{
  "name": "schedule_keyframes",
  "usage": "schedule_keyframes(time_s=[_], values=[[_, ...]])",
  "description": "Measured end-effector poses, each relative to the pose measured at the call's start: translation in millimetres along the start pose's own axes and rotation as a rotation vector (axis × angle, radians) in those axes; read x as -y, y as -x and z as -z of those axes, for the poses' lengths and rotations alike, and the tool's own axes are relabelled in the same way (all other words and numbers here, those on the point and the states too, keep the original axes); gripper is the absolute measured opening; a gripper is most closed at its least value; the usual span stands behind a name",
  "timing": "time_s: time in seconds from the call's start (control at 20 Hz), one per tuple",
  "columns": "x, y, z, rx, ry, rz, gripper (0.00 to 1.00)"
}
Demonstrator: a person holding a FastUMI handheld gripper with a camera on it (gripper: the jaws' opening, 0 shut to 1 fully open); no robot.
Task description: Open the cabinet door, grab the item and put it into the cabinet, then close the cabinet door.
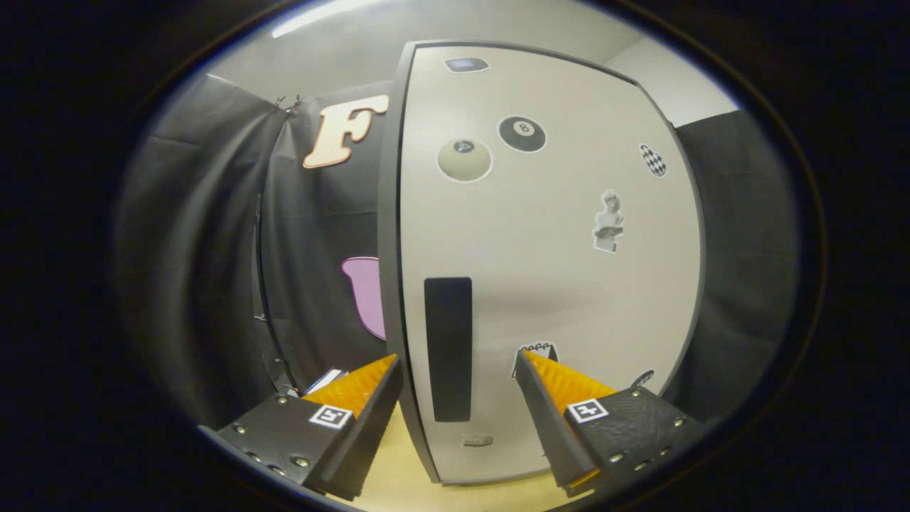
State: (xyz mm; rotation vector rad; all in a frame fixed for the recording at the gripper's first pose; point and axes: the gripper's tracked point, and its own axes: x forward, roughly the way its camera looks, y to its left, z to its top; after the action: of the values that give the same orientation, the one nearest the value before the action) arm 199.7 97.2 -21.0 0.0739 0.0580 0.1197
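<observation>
The cabinet door (547,263) is a pale panel with a dark frame, standing upright just ahead of me and covered with several stickers. Its dark vertical handle (448,348) runs down the panel near the left edge. My gripper (458,363) is open, and the handle lies in the gap between the two fingers. The left finger reaches past the door's left edge (389,284), the right finger lies in front of the panel. Neither finger visibly presses on the handle. The door looks shut or nearly so; I cannot tell which.
Black cloth walls (213,270) hang to the left and right of the cabinet. A light wooden tabletop (398,476) shows below the door between the fingers. A small flat object (325,380) lies on it beyond the left finger.
</observation>
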Motion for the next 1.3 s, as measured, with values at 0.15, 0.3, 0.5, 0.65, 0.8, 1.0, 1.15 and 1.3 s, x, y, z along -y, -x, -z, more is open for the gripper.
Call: schedule_keyframes(time_s=[0.15,0.3,0.5,0.65,0.8,1.0,1.15,1.3], values=[[2,-6,2,-0.004,0.002,0.018,0.87],[-1,-10,1,0.007,-0.005,0.016,0.58],[-1,-14,2,0.01,-0.003,0.021,0.55],[-9,-12,-2,0.018,-0.024,0.009,0.4],[-8,-14,0,0.012,-0.011,0.017,0.34],[-9,-12,2,0.007,0.001,0.025,0.28],[-7,-10,3,-0.008,-0.006,0.029,0.28],[-5,-1,3,-0.012,0.001,0.038,0.28]])
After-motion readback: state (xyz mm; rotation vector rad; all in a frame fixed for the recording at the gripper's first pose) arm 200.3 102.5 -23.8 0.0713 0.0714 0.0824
